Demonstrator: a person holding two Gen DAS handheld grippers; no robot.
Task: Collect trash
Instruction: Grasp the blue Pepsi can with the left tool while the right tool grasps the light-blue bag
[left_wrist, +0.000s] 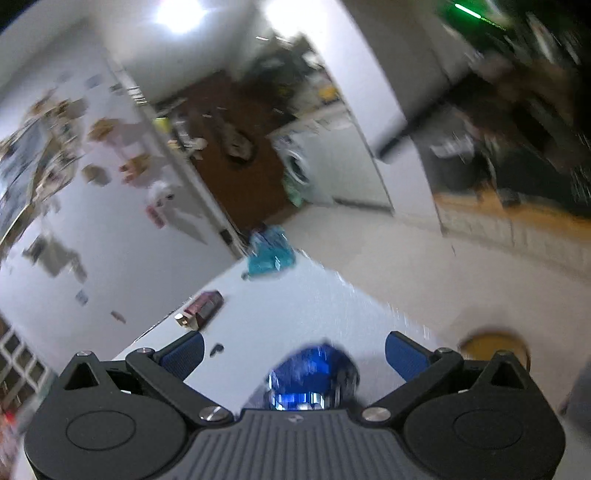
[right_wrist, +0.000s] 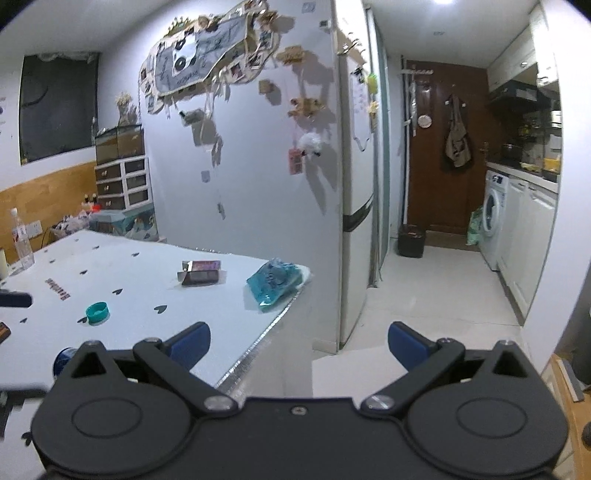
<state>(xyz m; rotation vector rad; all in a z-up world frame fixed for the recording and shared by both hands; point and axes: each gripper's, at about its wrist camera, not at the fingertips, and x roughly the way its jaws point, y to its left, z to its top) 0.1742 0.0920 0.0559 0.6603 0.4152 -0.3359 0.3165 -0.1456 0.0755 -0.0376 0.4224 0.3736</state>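
- The white table with small dark heart prints is the landmark; a clear plastic bottle stands at its far left edge in the right wrist view.
- A teal round plastic cap lies on the table's near left part, well apart from the other trash.
- A shiny blue crumpled wrapper lies on the table just in front of the left tool, between its spread blue-padded fingers; the view is blurred and the pads seem apart from the wrapper, so the tool grips nothing.
- A small dark maroon carton with a torn silver flap rests near the table's middle; the left wrist view shows it too.
- A crinkled teal plastic bag sits at the table's far right corner, beside the carton and overhanging the edge a little.
- The right tool hangs past the table's right edge over the pale floor, fingers wide apart and empty.
- Beyond the table's right corner stands a white fridge; farther right a white washing machine.
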